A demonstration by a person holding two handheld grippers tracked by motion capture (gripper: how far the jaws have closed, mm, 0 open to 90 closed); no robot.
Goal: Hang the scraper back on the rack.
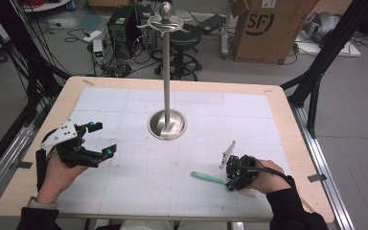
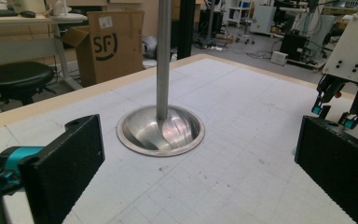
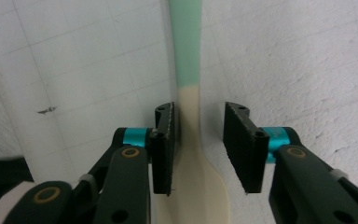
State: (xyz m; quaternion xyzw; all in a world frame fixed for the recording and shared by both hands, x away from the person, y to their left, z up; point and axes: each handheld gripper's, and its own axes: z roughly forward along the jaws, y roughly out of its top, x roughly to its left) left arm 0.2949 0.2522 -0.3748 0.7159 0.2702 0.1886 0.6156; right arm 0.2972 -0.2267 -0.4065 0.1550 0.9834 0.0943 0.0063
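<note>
Fingers [image 3: 164,140] of right gripper [image 3: 199,149]: parted, set either side of a spoon-like utensil [image 3: 189,70], cream at the near end, mint-green handle; left pad seemingly touching it, right pad apart, grip not closed. Utensil: flat on white gridded mat [image 1: 124,187], front right of table [image 1: 292,143], handle pointing towards centre. Left gripper [image 1: 93,143]: jaws spread wide, nothing between, held above mat at front left. Steel stand [image 1: 166,72]: upright pole on dished round base, mid-table, between both grippers.
</note>
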